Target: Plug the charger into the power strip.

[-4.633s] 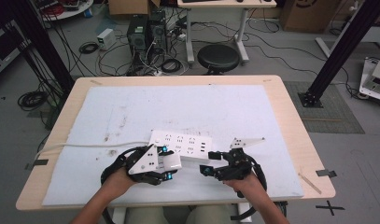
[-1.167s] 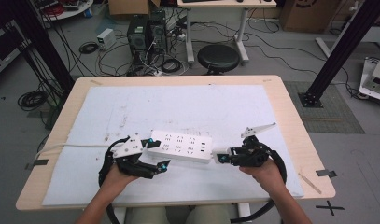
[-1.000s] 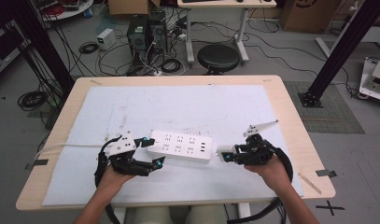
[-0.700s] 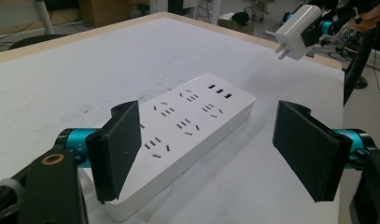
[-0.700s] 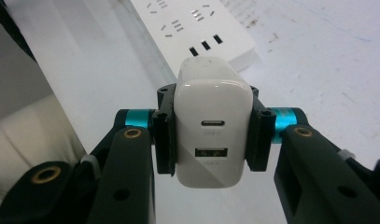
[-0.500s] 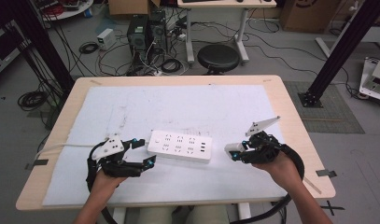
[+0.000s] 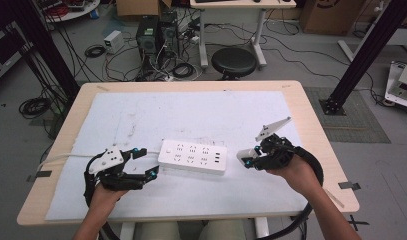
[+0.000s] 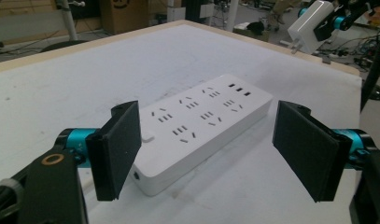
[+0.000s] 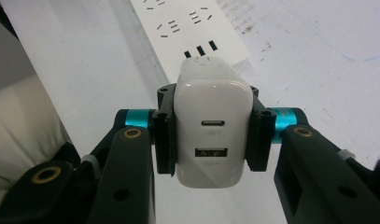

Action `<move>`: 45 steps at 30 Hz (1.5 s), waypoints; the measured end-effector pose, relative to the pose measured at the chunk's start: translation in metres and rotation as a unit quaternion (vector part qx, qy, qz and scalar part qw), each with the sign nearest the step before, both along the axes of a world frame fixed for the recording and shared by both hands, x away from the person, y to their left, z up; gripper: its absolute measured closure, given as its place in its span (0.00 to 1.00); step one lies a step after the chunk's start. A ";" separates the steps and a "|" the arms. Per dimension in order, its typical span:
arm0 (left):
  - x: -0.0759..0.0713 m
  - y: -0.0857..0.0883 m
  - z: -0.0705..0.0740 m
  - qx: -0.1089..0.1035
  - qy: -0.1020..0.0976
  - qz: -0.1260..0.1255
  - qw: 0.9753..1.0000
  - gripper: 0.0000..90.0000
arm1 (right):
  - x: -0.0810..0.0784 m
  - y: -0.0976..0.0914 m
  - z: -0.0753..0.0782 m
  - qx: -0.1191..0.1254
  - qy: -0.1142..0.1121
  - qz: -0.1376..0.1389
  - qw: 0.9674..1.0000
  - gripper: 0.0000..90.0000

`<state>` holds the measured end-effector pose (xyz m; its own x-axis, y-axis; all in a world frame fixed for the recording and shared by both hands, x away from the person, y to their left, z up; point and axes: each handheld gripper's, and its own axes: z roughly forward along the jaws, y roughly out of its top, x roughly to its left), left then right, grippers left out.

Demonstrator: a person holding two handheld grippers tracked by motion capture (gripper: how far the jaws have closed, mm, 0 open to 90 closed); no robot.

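A white power strip (image 7: 192, 157) lies flat on the white mat, its sockets up; it also lies ahead of the jaws in the left gripper view (image 8: 201, 126) and at the top of the right gripper view (image 9: 187, 28). My left gripper (image 7: 146, 162) stands open just left of the strip's end, nothing between its pads (image 8: 117, 149). My right gripper (image 7: 247, 159) is shut on a white USB charger (image 9: 211, 126), held off the strip's right end. The charger (image 8: 313, 25) also shows far off in the left gripper view.
A white cable (image 7: 66, 159) runs from the strip's left side off the table's left edge. The wooden table (image 7: 311, 120) carries the white mat (image 7: 191, 115). Beyond the table stand a black stool (image 7: 234, 62), computer towers and floor cables.
Both grippers have drawn apart from the power strip: the left opened and moved left off the strip's end, the right moved right with the charger. The strip now lies free on the mat.
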<state>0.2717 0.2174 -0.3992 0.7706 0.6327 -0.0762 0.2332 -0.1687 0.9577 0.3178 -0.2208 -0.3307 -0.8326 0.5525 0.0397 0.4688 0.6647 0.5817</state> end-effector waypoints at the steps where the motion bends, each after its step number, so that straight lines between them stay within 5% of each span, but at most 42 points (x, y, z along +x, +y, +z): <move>1: 0.000 0.002 0.000 0.001 -0.001 0.002 1.000 0.26 | 0.002 0.002 0.002 -0.004 -0.001 0.003 1.000 0.70; 14: -0.002 0.021 -0.006 0.007 -0.014 0.032 0.999 0.27 | 0.028 0.035 0.028 -0.049 -0.010 0.047 0.998 0.70; 24: -0.003 0.032 -0.009 0.007 -0.019 0.045 0.999 0.26 | 0.040 0.057 0.028 -0.071 -0.004 0.072 0.995 0.71; 39: -0.004 0.043 -0.014 0.013 -0.021 0.052 0.998 0.27 | 0.065 0.107 0.027 -0.118 0.010 0.121 0.986 0.71; 45: -0.004 0.046 -0.016 0.011 -0.021 0.053 0.998 0.26 | 0.071 0.121 0.020 -0.143 0.017 0.141 0.979 0.71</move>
